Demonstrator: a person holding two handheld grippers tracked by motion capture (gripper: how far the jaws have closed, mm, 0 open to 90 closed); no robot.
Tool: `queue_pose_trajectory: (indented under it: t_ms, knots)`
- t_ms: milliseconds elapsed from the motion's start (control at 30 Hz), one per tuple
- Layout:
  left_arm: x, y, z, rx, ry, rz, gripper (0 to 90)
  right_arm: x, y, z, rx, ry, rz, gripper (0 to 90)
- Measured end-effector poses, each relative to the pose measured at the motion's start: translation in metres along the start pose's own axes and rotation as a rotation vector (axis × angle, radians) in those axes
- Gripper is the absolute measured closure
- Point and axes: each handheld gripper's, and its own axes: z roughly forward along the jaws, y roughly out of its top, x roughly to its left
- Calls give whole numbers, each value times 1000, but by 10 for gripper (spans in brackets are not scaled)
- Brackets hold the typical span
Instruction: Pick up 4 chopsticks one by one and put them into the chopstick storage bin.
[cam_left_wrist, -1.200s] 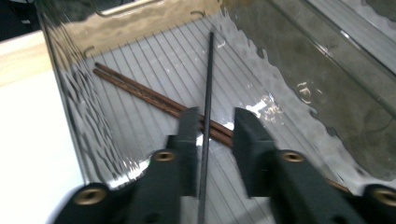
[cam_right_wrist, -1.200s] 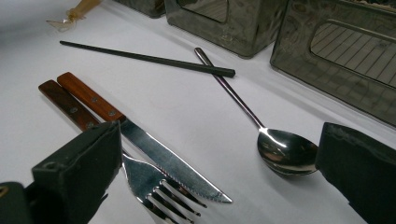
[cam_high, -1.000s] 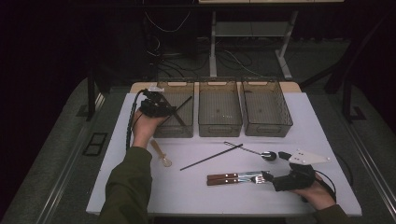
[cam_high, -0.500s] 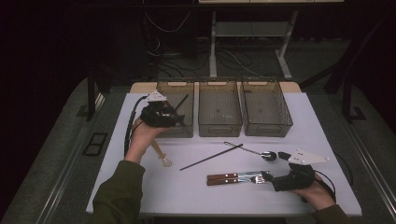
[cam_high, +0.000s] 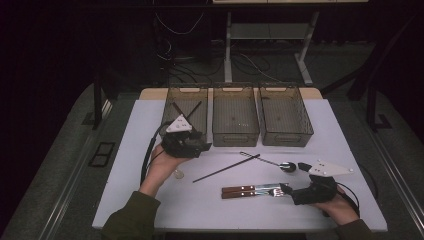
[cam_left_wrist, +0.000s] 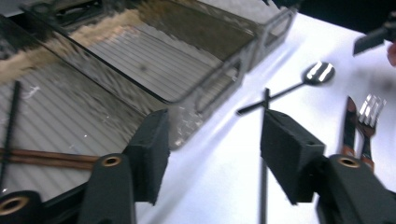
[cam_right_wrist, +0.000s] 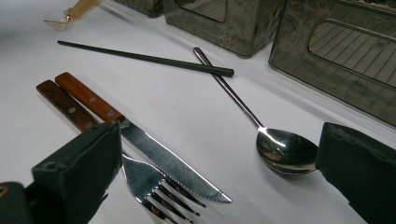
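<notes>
The far edge of the tabletop (cam_high: 150, 107) is walled off by three bins (cam_high: 235, 121) (set side by side); the middle is crossed by a chopstick (cam_high: 226, 168), spoon (cam_high: 265, 161), knife (cam_high: 250, 189) and fork (cam_high: 255, 194), while the left strip is left bare.

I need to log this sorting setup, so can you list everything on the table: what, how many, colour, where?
bins: three, smoky clear, in a row at the far edge of the table
chopsticks in the left bin: dark and brown sticks, count unclear
chopstick: one, black, mid-table
spoon: one, silver, right of the chopstick
knife: one, brown handle, near edge
fork: one, brown handle, beside the knife
small clear spoon: one, by the left hand
table: white
left gripper: open, empty
right gripper: open, over the fork tines and spoon bowl
</notes>
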Motion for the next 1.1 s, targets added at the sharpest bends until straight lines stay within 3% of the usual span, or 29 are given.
queue_pose_trajectory:
  t_ms: [300,500,600,800,1100]
  knots:
    - [-19,-18,11,38,-18,32,605,1,0,0,7,-2,-2,10]
    - [-22,-23,22,69,-50,39,628,1,0,0,1,0,-5,10]
    - [-22,-25,28,69,-68,14,637,1,0,0,6,1,-5,10]
    - [-26,-28,37,108,-73,33,666,1,0,0,6,0,-5,10]
    - [-31,-34,49,153,-112,47,729,1,0,1,4,0,-4,10]
